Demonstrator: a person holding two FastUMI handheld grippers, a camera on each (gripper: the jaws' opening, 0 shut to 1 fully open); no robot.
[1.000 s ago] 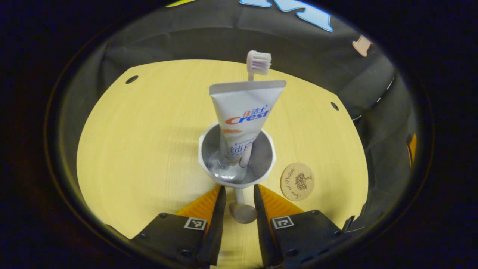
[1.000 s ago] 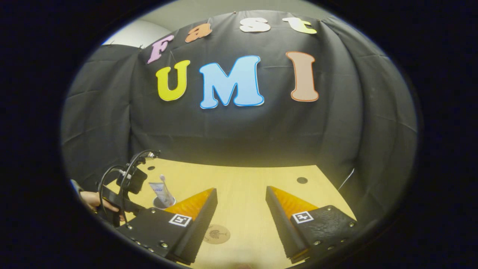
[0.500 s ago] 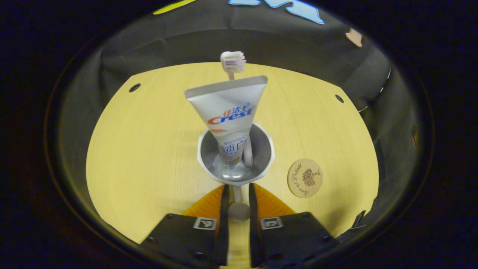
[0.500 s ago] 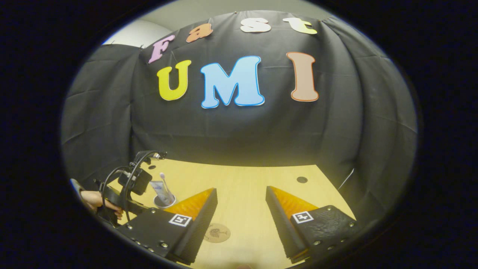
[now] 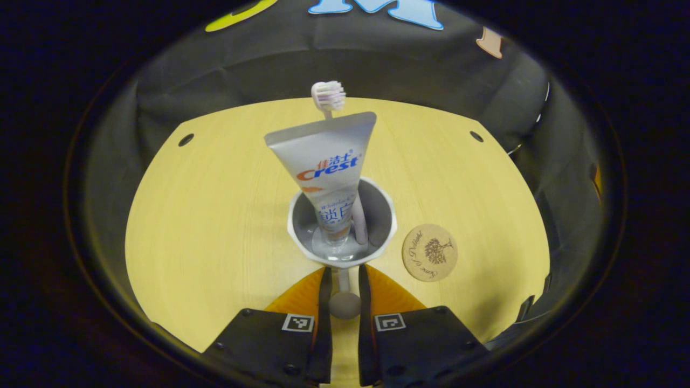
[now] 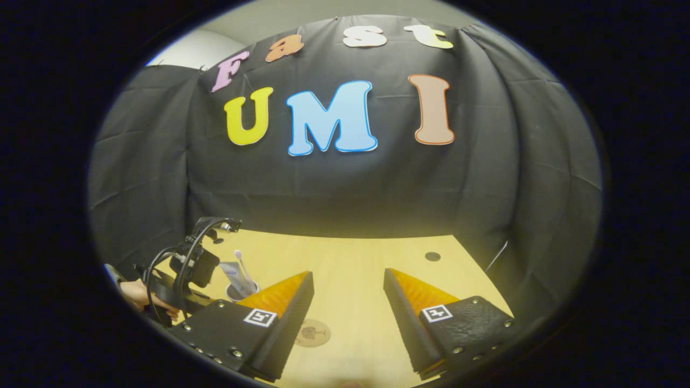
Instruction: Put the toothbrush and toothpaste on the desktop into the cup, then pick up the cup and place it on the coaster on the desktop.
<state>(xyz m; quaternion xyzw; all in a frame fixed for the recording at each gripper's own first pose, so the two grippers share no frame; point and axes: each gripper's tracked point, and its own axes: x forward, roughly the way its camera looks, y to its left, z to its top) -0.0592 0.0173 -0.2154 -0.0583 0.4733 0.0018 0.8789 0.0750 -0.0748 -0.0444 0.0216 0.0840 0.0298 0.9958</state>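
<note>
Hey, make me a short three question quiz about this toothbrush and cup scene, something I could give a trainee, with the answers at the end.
1. True or false: the toothpaste and the toothbrush both stand inside the cup.
2. Multiple choice: what is the left gripper closed on? A) the coaster B) the cup's handle C) the toothpaste tube
3. In the left gripper view, on which side of the cup does the coaster lie, and does the cup stand on it?

Key
1. True.
2. B: both fingers press on the cup's handle.
3. To the right of the cup; the cup is not on it. The right gripper is open and holds nothing.
</note>
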